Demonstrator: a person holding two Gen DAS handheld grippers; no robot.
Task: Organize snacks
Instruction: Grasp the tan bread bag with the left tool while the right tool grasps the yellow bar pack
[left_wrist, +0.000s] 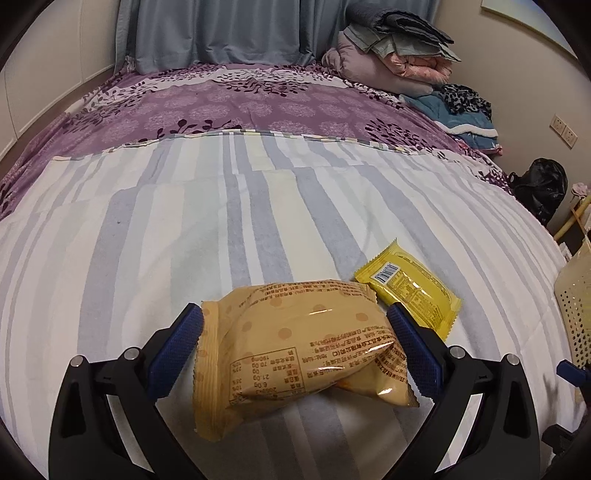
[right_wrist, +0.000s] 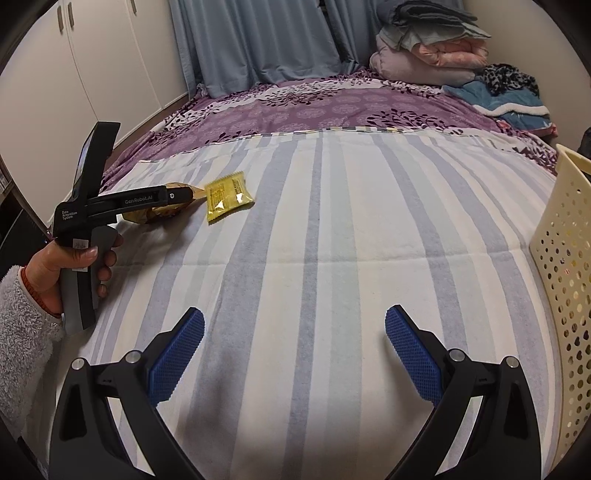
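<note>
The left tool (left_wrist: 295, 347) had its blue pads (left_wrist: 177, 354) spread around the tan snack packet (left_wrist: 295, 350), the right pad touching it and the left just beside its sealed edge; whether it gripped was unclear. The packet lay on the striped bed cover (left_wrist: 184, 229), with the yellow snack packet (left_wrist: 410, 288) just beyond it to the right. The right tool (right_wrist: 294, 354) stood wide open and empty, well apart from the tan packet, beside a cream perforated basket (right_wrist: 561, 258).
</note>
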